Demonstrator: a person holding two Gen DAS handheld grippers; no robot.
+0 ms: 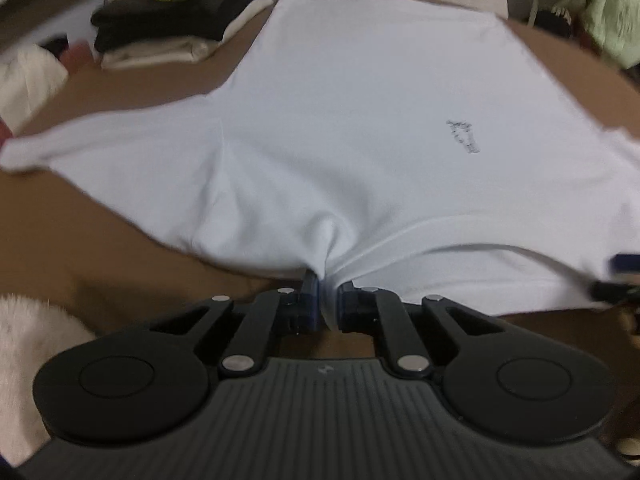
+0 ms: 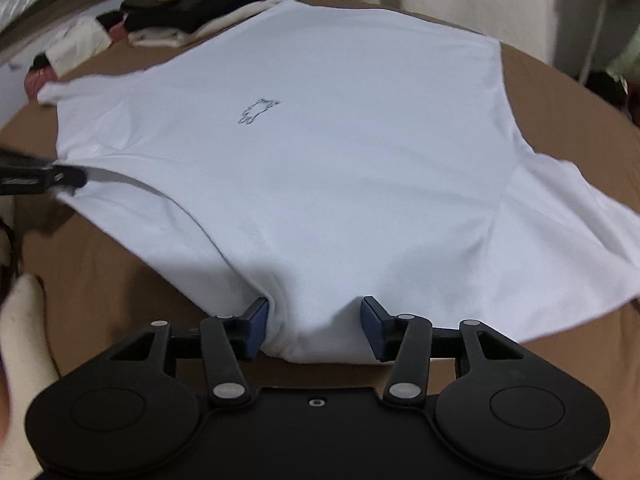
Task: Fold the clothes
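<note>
A white T-shirt (image 1: 360, 128) with a small dark print lies spread flat on a brown surface, collar edge nearest me. My left gripper (image 1: 326, 296) is shut on a pinch of the shirt's near shoulder edge. In the right wrist view the same shirt (image 2: 320, 140) lies flat, and my right gripper (image 2: 314, 326) is open with its blue pads on either side of the near shoulder fabric. The left gripper's tip (image 2: 60, 178) shows at the left edge there. The right gripper's tip (image 1: 624, 264) shows at the right edge of the left wrist view.
A stack of folded dark and cream clothes (image 1: 180, 20) sits at the far left of the brown surface (image 1: 120, 216); it also shows in the right wrist view (image 2: 192, 12). A light curtain hangs behind. Green fabric (image 1: 612, 4) lies at the far right.
</note>
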